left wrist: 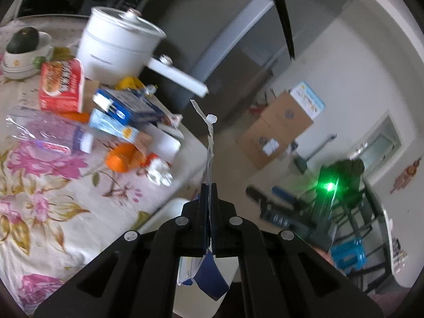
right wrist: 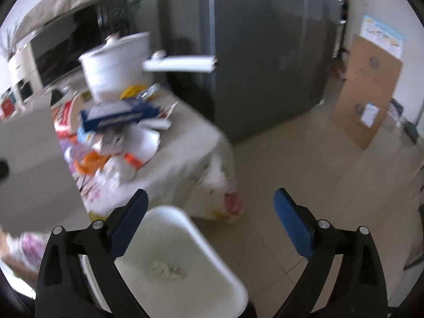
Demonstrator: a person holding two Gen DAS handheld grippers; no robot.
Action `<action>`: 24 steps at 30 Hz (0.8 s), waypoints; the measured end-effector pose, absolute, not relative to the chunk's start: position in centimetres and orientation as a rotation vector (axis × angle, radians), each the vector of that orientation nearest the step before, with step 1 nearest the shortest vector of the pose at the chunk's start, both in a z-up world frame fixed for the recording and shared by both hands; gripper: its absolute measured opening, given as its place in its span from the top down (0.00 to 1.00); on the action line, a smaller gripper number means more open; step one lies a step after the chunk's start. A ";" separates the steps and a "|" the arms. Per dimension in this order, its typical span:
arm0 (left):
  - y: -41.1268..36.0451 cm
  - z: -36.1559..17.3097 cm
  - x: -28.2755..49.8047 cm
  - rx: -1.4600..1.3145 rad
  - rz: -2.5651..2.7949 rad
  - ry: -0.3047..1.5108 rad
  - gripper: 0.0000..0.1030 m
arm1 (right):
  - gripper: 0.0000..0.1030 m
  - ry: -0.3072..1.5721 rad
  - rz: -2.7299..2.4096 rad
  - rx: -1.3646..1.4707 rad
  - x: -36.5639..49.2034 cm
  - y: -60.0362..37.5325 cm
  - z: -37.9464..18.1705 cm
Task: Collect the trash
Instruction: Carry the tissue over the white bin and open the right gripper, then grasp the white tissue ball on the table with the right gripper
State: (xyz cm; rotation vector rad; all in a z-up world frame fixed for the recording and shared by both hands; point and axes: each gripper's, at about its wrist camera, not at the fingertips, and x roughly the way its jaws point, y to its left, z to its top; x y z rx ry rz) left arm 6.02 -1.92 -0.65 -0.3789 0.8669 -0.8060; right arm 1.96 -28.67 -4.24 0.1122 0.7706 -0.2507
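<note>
My left gripper [left wrist: 210,189] is shut on a thin white paper strip [left wrist: 210,132] that sticks up past the fingertips, beyond the table's corner. A pile of trash lies on the floral tablecloth [left wrist: 53,198]: a red packet [left wrist: 61,87], blue cartons [left wrist: 129,107], an orange-capped bottle [left wrist: 123,159], a clear plastic bottle [left wrist: 53,135] and crumpled white paper [left wrist: 159,173]. My right gripper [right wrist: 210,206] is open and empty above a white bin [right wrist: 175,259] on the floor beside the table [right wrist: 190,159]. The bin holds a crumpled tissue [right wrist: 168,270]. The trash pile [right wrist: 116,137] shows blurred.
A white pot [left wrist: 116,45] with a long handle stands at the table's back, also in the right wrist view [right wrist: 116,63]. A bowl with an avocado [left wrist: 22,39] sits far left. A grey fridge [right wrist: 259,53], cardboard boxes [right wrist: 368,90] and tiled floor [right wrist: 291,164] lie beyond.
</note>
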 end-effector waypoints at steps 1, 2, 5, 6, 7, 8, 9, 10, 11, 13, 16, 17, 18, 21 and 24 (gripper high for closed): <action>-2.6 -1.0 5.9 -0.362 -0.817 0.883 0.99 | 0.08 0.758 -0.276 0.110 1.9 -29.0 -4.1; -3.1 -1.2 5.8 -0.349 -0.825 0.894 0.99 | 0.08 0.750 -0.288 0.113 1.8 -29.3 -3.9; -4.7 -2.2 5.5 -0.307 -0.850 0.939 0.99 | 0.08 0.741 -0.311 0.140 1.8 -30.2 -3.6; -5.1 -2.5 5.4 -0.295 -0.856 0.951 0.99 | 0.08 0.740 -0.318 0.146 1.8 -30.4 -3.6; -5.8 -2.9 5.2 -0.275 -0.868 0.972 0.99 | 0.08 0.739 -0.322 0.149 1.7 -30.3 -3.6; -6.3 -3.3 5.0 -0.256 -0.876 0.988 0.99 | 0.08 0.738 -0.326 0.152 1.7 -30.4 -3.6; -6.8 -3.7 4.8 -0.240 -0.880 0.999 0.98 | 0.08 0.738 -0.329 0.153 1.7 -30.5 -3.5; -7.3 -4.0 4.6 -0.226 -0.882 1.008 0.98 | 0.08 0.737 -0.332 0.156 1.6 -30.5 -3.6; -7.8 -4.5 4.4 -0.212 -0.889 1.024 0.98 | 0.08 0.736 -0.335 0.160 1.6 -30.6 -3.5; -8.7 -5.4 4.2 -0.186 -0.894 1.062 0.94 | 0.08 0.735 -0.337 0.160 1.6 -30.6 -3.5; -9.5 -6.6 3.9 -0.145 -0.891 1.111 0.53 | 0.08 0.739 -0.335 0.162 1.6 -30.5 -3.5; -9.8 -6.8 3.7 -0.129 -0.886 1.120 0.46 | 0.07 0.739 -0.334 0.162 1.5 -30.5 -3.5; -9.9 -6.9 3.6 -0.111 -0.882 1.123 0.45 | 0.07 0.740 -0.332 0.162 1.6 -30.4 -3.6; -10.1 -6.8 3.3 -0.063 -0.864 1.112 0.45 | 0.07 0.747 -0.323 0.156 1.8 -30.1 -3.7; -9.1 -6.6 3.9 -0.036 -0.789 1.102 0.44 | 0.07 0.767 -0.297 0.151 2.5 -29.4 -4.0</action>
